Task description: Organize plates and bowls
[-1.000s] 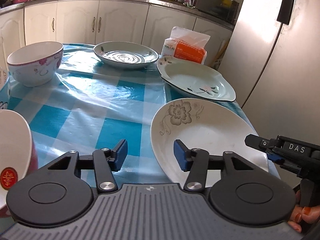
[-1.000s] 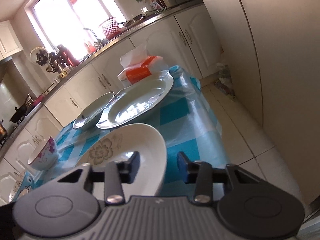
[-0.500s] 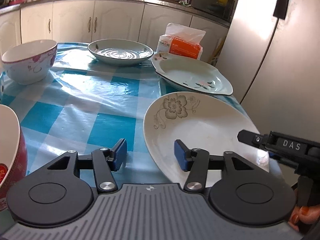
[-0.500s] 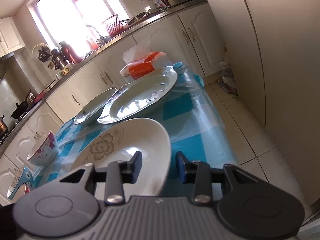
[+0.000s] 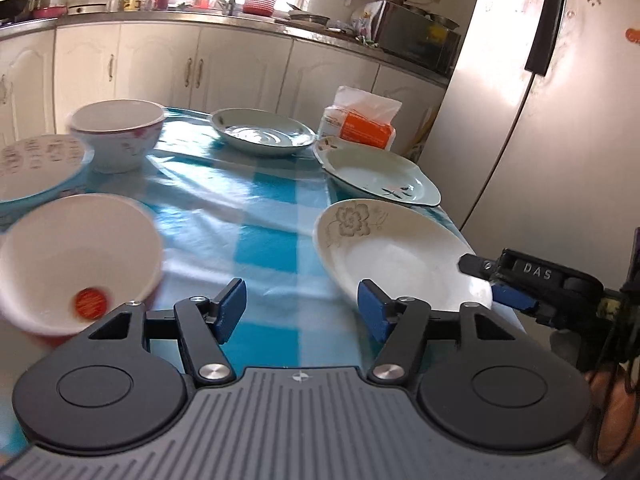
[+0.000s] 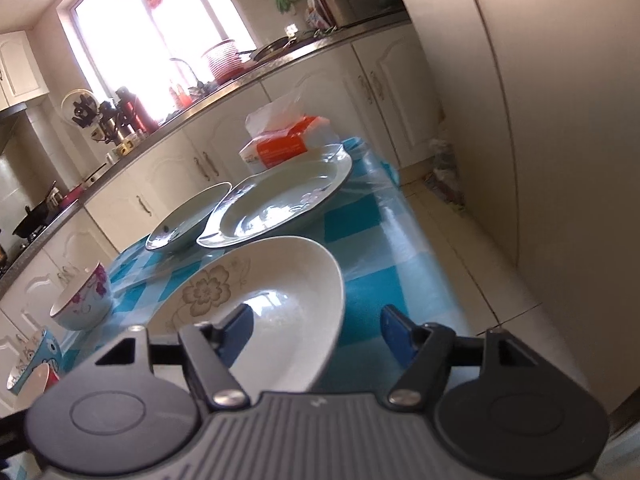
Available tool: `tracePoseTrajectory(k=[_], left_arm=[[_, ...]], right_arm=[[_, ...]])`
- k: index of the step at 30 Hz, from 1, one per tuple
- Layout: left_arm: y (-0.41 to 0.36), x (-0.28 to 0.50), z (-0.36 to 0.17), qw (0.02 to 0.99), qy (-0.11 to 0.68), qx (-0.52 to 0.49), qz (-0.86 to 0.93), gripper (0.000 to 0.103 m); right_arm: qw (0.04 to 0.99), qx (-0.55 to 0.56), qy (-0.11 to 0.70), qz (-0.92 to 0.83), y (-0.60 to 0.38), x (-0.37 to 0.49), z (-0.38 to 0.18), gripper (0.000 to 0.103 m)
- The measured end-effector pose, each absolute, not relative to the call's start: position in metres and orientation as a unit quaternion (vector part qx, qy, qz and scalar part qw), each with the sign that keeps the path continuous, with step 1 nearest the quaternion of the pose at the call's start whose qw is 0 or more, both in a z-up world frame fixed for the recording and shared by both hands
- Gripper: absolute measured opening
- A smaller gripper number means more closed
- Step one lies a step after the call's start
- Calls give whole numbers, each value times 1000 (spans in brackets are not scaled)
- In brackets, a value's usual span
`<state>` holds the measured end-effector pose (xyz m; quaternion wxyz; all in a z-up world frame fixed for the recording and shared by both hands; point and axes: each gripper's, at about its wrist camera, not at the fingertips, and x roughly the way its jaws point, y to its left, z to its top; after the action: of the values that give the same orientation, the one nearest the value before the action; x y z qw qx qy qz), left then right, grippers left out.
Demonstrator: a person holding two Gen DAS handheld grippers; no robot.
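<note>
A white plate with a grey flower (image 6: 260, 300) (image 5: 392, 252) lies at the table's near right corner. My right gripper (image 6: 318, 328) (image 5: 486, 280) straddles its near rim. Its jaws are opening and the blue pads (image 6: 396, 332) stand off the plate. My left gripper (image 5: 300, 308) hovers over the checked cloth left of that plate, jaws opening, nothing between them. A bowl, red outside and white inside (image 5: 76, 256), sits at the near left. A flowered bowl (image 5: 118, 132) (image 6: 84, 296), a round pale plate (image 5: 262, 132) (image 6: 188, 220) and an oval plate (image 5: 376, 176) (image 6: 280, 204) stand farther back.
An orange tissue pack (image 5: 364, 124) (image 6: 284, 144) sits at the far right of the table (image 5: 260, 216). A shallow printed dish (image 5: 36, 164) lies at the left edge, with a blue cup (image 6: 36, 356) near it. A fridge (image 5: 540, 140) rises close on the right; the floor (image 6: 460, 240) drops off past the table's edge.
The right gripper's jaws have spread away from the flower plate's rim. The left gripper has drawn back and leftward with wider jaws, bringing the red bowl and printed dish into view.
</note>
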<state>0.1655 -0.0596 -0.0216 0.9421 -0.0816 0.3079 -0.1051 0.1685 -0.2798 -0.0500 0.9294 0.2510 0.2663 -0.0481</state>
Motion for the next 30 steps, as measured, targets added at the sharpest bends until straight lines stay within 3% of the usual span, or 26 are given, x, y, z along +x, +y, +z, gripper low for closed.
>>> tracePoseTrajectory(k=[10, 21, 22, 24, 29, 30], left_arm=[[30, 93, -4, 949, 295, -98, -53, 85], [99, 122, -16, 938, 311, -152, 14, 82], [99, 128, -18, 938, 309, -157, 11, 90], [100, 132, -19, 938, 308, -158, 7, 81], [95, 142, -26, 933, 321, -162, -11, 81], [92, 141, -26, 932, 323, -160, -19, 81]], right_arm=[[946, 241, 214, -29, -218, 112, -10, 72], [910, 242, 305, 139, -104, 177, -18, 72], [906, 246, 312, 144, -99, 183, -21, 71], [891, 269, 332, 155, -93, 196, -32, 66], [869, 306, 354, 162, -87, 213, -44, 51], [865, 312, 354, 171, -87, 217, -46, 43]])
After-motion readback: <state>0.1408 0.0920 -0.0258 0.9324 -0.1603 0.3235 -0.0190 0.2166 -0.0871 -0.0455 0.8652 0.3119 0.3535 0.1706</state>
